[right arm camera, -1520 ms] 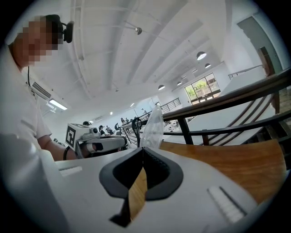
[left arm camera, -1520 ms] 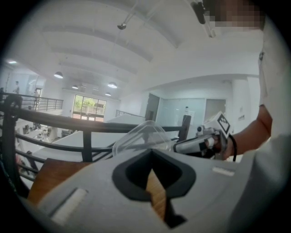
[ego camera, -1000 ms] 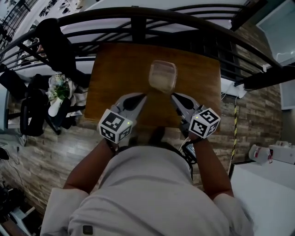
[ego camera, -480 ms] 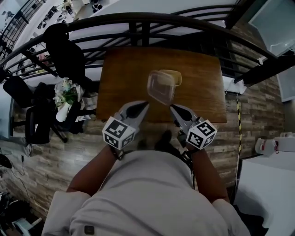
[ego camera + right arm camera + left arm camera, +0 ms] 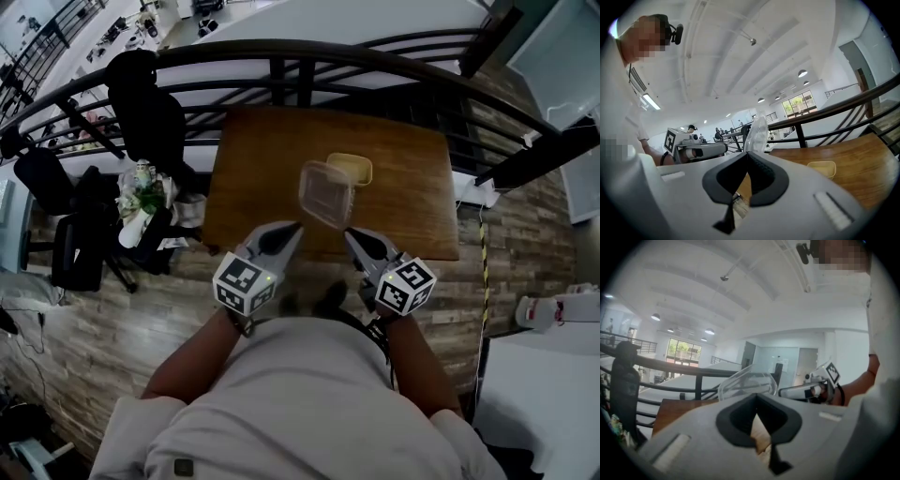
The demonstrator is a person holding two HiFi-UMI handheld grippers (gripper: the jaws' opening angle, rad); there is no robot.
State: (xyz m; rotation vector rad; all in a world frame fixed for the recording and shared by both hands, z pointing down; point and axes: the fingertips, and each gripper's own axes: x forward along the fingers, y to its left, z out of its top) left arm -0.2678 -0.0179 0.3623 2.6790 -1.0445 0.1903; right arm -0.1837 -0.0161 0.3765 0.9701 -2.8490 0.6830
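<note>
A clear plastic lid (image 5: 326, 194) hangs above the wooden table (image 5: 253, 159), tilted, between both grippers. My left gripper (image 5: 295, 227) is shut on its near left corner, and my right gripper (image 5: 348, 232) is shut on its near right corner. A shallow yellowish container (image 5: 349, 169) sits uncovered on the table just beyond the lid. In the left gripper view the lid (image 5: 747, 382) rises from the closed tips of the left gripper (image 5: 756, 395). The right gripper view shows the lid (image 5: 757, 130) edge-on above the right gripper (image 5: 746, 154), with the container (image 5: 821, 168) to the right.
A black metal railing (image 5: 281, 49) curves round the table's far side, with a drop to a lower floor behind it. A dark chair (image 5: 145, 108) and a potted plant (image 5: 141, 187) stand left of the table. The floor (image 5: 103, 309) is wooden planks.
The clear lid came up off the yellowish container and moved toward me, held by both grippers. The container now lies exposed on the table.
</note>
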